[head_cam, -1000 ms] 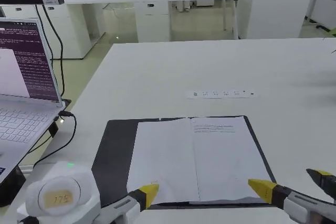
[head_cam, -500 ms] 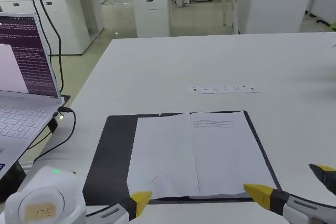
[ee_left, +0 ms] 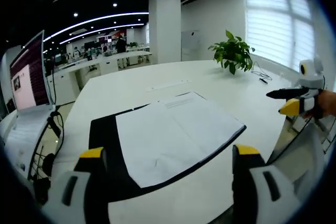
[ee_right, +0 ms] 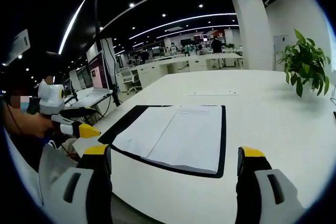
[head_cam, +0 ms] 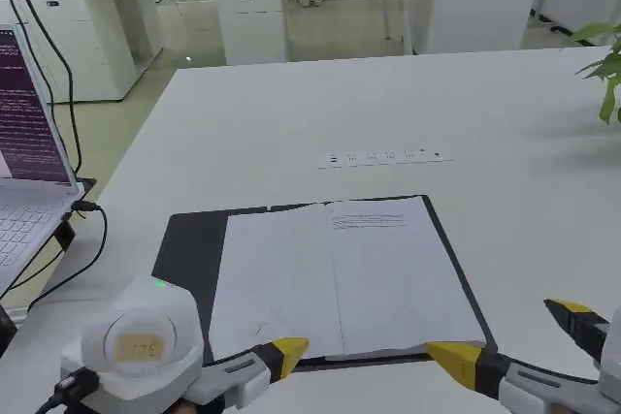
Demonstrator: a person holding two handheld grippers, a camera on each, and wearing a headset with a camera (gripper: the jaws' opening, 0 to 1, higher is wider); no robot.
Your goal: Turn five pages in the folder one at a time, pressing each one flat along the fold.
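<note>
The folder (head_cam: 186,251) lies open by the table's (head_cam: 291,113) near edge. The left gripper (ee_left: 168,153) and right gripper (ee_right: 174,151) are wide open (both empty).

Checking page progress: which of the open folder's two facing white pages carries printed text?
The right-hand white paper page, with print lines near its top; the left-hand page looks blank.

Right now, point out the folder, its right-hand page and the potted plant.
folder (head_cam: 189,249), head view, bare black left cover.
right-hand page (head_cam: 398,278), head view, middle of the sheet.
potted plant (ee_left: 231,52), left gripper view, its leaves.
</note>
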